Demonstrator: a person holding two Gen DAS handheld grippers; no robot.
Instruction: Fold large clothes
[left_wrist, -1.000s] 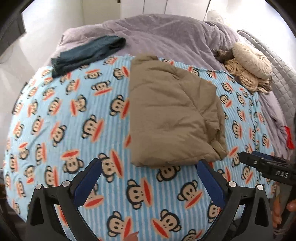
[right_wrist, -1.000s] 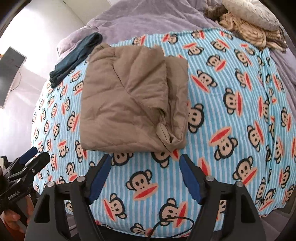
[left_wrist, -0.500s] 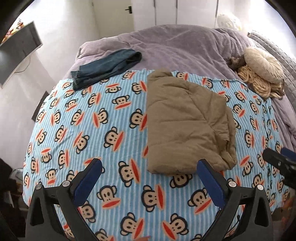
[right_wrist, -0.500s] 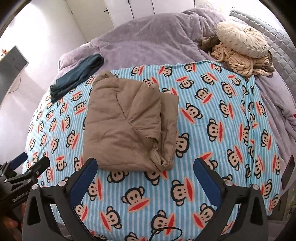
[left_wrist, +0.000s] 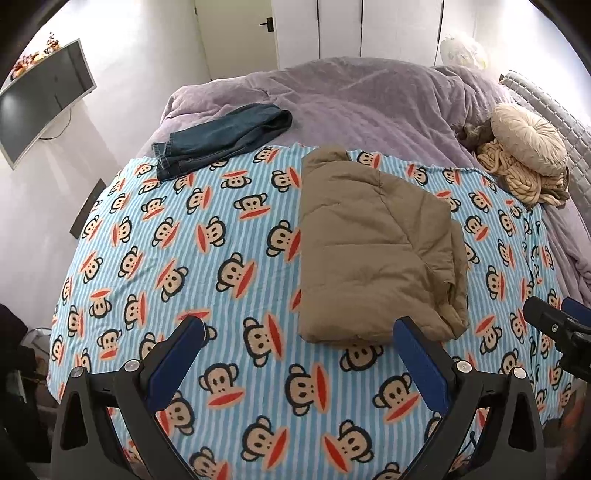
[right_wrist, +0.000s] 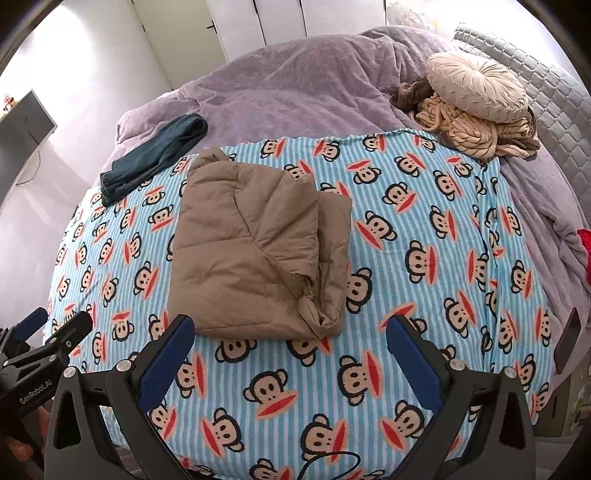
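Both views now take in more of the room than a second ago. Left wrist view: left gripper (left_wrist: 299, 345) gapes empty, folded tan jacket (left_wrist: 373, 251) centre-right on the monkey blanket (left_wrist: 184, 258). Right wrist view: right gripper (right_wrist: 291, 339) spread wide, empty; the jacket's loose sleeve at lower centre may spring the fold apart.

Home bedroom.
Bed spread with a monkey-print blanket (left_wrist: 229, 280) over a purple duvet (left_wrist: 369, 99), round cushion (right_wrist: 476, 92) by a padded headboard (right_wrist: 546, 96), white wardrobe doors (left_wrist: 340, 29), wall-mounted screen (left_wrist: 40, 99).

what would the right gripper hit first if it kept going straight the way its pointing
Probably the near edge of the folded tan jacket, or the monkey-print blanket just before it; depth is unclear. The right gripper is open and empty.
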